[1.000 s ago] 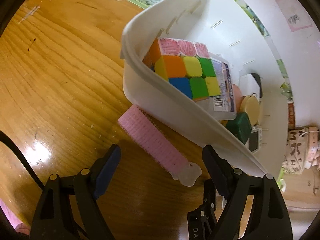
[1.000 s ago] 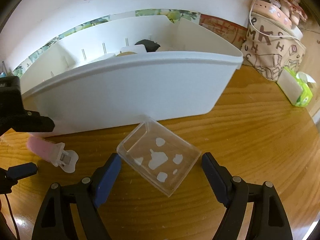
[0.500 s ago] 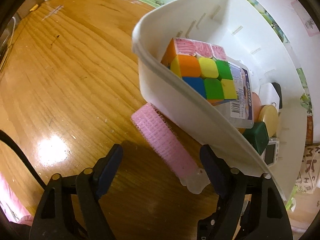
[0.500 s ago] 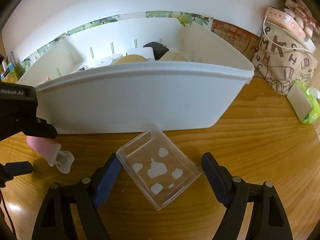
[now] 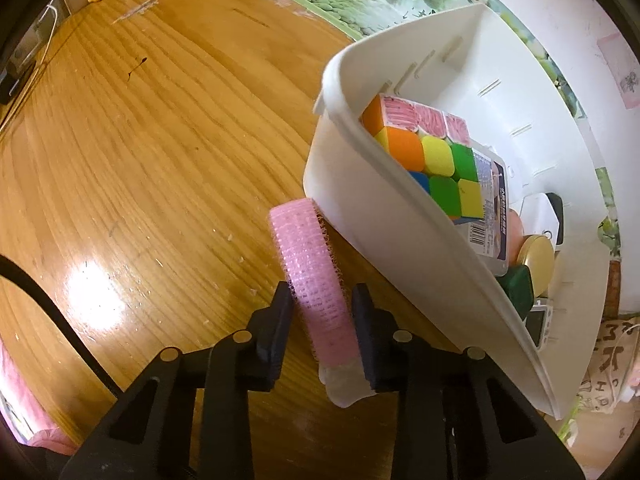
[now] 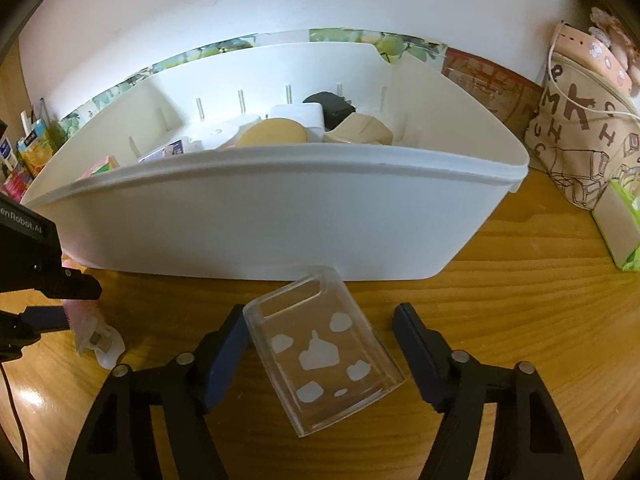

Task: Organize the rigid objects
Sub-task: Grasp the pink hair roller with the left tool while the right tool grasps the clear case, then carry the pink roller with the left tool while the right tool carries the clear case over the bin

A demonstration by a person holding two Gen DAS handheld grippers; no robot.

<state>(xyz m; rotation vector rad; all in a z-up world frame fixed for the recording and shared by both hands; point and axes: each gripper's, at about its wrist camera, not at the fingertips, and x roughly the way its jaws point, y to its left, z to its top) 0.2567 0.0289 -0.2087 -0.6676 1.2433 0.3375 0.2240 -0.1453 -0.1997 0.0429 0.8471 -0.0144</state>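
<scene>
We see the left gripper [image 5: 322, 308] clamped on the pink hair roller [image 5: 310, 276]; its jaws have just been closing and both pads now press the roller's sides. The roller lies on the wooden table [image 5: 140, 140], its far end just beside the outer wall of the white bin [image 5: 400, 240], and its clear plastic clip end [image 5: 344, 384] sticks back between the gripper's arms. From the right wrist view we see that same gripper at the left edge with the clip [image 6: 100, 340] poking out below it.

The right gripper [image 6: 320, 344] has also just been closing, but it is not gripping yet. The clear plastic box [image 6: 324, 356] with white blotches sits between the fingers, on the table, tilted at an angle; the left pad [image 6: 232, 344] is touching or almost touching its corner, we cannot tell which, and the right pad [image 6: 416, 344] stands apart from it. The box's far end sits just in front of the bin wall.

Inside the bin we see a colourful puzzle cube [image 5: 428, 160], a labelled plastic pack [image 5: 490, 216], a round tan lid [image 5: 536, 256], a dark green item [image 5: 516, 288], plus white and black things further along. A printed cloth bag [image 6: 580, 136] stands at the right, near the wall.
</scene>
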